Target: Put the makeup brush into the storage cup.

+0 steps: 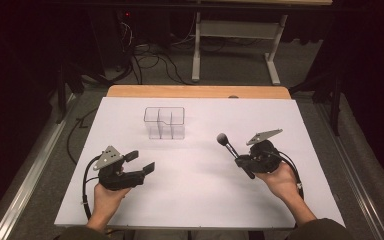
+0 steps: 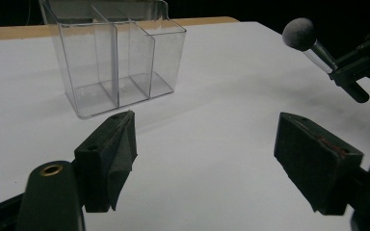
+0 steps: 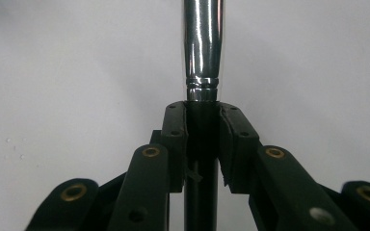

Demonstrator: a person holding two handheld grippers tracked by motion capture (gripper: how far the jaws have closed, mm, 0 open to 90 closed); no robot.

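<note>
A makeup brush (image 1: pixel 228 145) with a dark round head, a shiny metal ferrule (image 3: pixel 202 43) and a black handle is held above the white table (image 1: pixel 200 200). My right gripper (image 1: pixel 241 161) is shut on the brush's black handle, and the head points up and to the left. In the left gripper view the brush (image 2: pixel 304 39) hangs at the upper right. A clear plastic organiser (image 1: pixel 164 122) with three compartments stands at the back middle, also close ahead as the organiser (image 2: pixel 115 57). My left gripper (image 1: pixel 140 161) rests low at the left, open, nothing between its pads (image 2: pixel 118 154).
The table's wooden far edge (image 1: pixel 200 91) lies behind the white sheet. Beyond it on the dark floor stand a metal frame's legs (image 1: pixel 196 55) and loose cables (image 1: pixel 150 57). A metal rail (image 1: pixel 27 175) runs along the left side.
</note>
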